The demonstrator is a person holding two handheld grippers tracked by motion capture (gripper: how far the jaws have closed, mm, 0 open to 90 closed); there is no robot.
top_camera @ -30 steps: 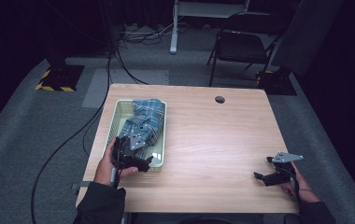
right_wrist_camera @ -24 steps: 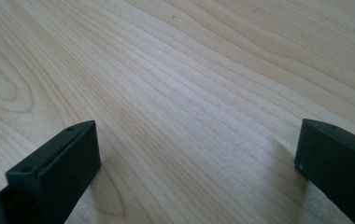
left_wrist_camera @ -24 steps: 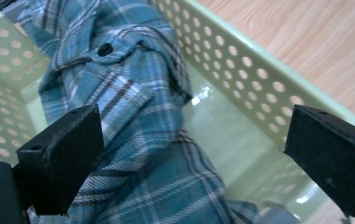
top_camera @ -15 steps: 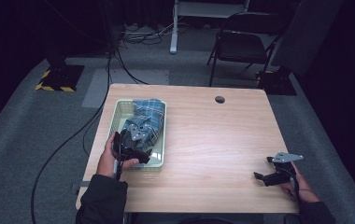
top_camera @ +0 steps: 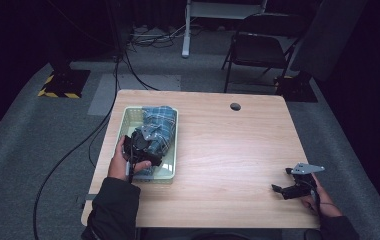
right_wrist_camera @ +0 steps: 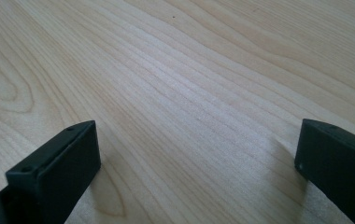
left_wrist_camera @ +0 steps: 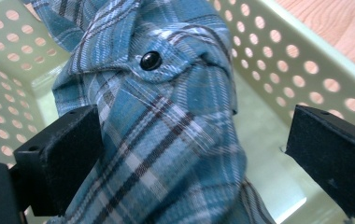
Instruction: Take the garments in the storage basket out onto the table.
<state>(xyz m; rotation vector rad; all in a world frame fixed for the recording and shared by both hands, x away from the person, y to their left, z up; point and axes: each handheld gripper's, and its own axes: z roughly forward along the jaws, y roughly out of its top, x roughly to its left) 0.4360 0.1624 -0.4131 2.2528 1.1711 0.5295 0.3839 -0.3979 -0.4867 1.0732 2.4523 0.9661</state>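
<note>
Wood table (top_camera: 228, 150), basket (top_camera: 173, 150) at 9 o'clock: left gripper (left_wrist_camera: 194, 154) is straddling plaid shirt (left_wrist_camera: 166, 130), jaws wide, not gripping; right gripper (top_camera: 285, 189) is idling wide open, empty. Grasp pending.

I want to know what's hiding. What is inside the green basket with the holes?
A blue plaid shirt with a black button lies bunched inside the green basket. The left gripper hangs open around it. Some bare basket floor shows beside the shirt; whatever lies under the cloth is covered.

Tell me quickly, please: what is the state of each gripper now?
Left gripper: open, jaws astride the blue plaid shirt in the green basket.
Right gripper: open, holding nothing, over the wooden table.
</note>
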